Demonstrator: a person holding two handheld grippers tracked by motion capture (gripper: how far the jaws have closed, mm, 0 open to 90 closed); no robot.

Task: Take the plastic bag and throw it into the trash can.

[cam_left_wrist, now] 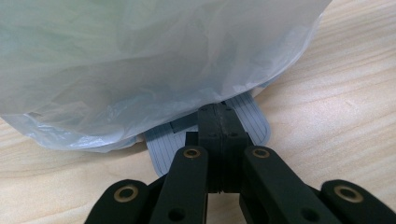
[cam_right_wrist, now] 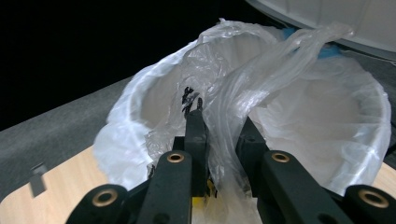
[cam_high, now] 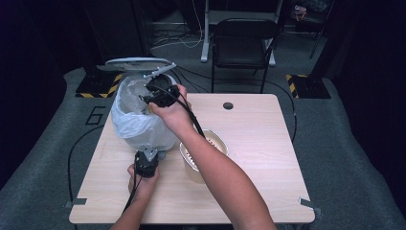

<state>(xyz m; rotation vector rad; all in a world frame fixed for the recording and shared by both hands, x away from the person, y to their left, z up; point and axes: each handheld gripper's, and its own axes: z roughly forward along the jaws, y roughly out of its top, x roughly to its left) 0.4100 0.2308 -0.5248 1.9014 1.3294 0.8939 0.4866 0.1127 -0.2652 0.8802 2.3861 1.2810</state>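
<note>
A small bin (cam_high: pixel 139 125) lined with a clear plastic bag (cam_right_wrist: pixel 327 116) stands on the table's left side, its white lid (cam_high: pixel 136 63) raised. At its foot lies a grey ribbed pedal (cam_left_wrist: pixel 163 150). My left gripper (cam_left_wrist: pixel 217 113) is shut with nothing between its jaws, and its tips rest on that pedal; from above, the left gripper (cam_high: pixel 146 160) sits against the bin's near side. My right gripper (cam_right_wrist: pixel 219 123) is shut on a crumpled strip of clear plastic film (cam_right_wrist: pixel 231 140) over the bin's opening. In the high view the right gripper (cam_high: pixel 149 97) is above the bin's rim.
A beige bowl (cam_high: pixel 216 143) sits on the wooden table (cam_high: pixel 268 158) just right of the bin, partly under my right forearm. A black folding chair (cam_high: pixel 244 43) stands behind the table. Cables trail over the grey floor. The table has a round hole (cam_high: pixel 228 105).
</note>
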